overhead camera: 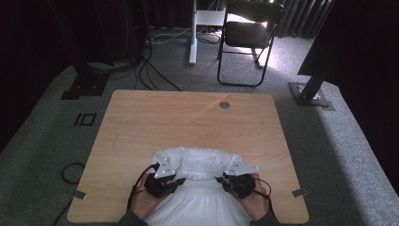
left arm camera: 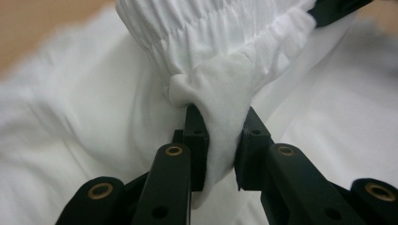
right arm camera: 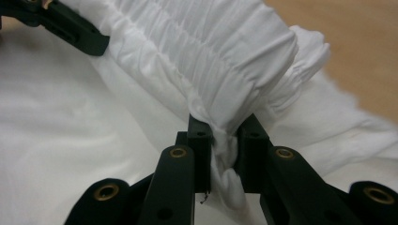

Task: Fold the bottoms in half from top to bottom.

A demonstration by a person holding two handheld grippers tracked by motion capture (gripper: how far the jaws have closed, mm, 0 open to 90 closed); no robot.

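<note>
Left gripper (overhead camera: pixel 175 181) and right gripper (overhead camera: pixel 223 180) face each other (jaws clamped), hands low, side by side

White garment's (overhead camera: pixel 200 197) hem beyond frame edge

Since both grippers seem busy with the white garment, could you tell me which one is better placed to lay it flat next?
Neither: left gripper and right gripper each pinch an end of the white garment's gathered band.

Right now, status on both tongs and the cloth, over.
Left tongs shut on white garment, gathered band. Right tongs shut on same band. Garment on wooden table. Nothing in the way.
</note>
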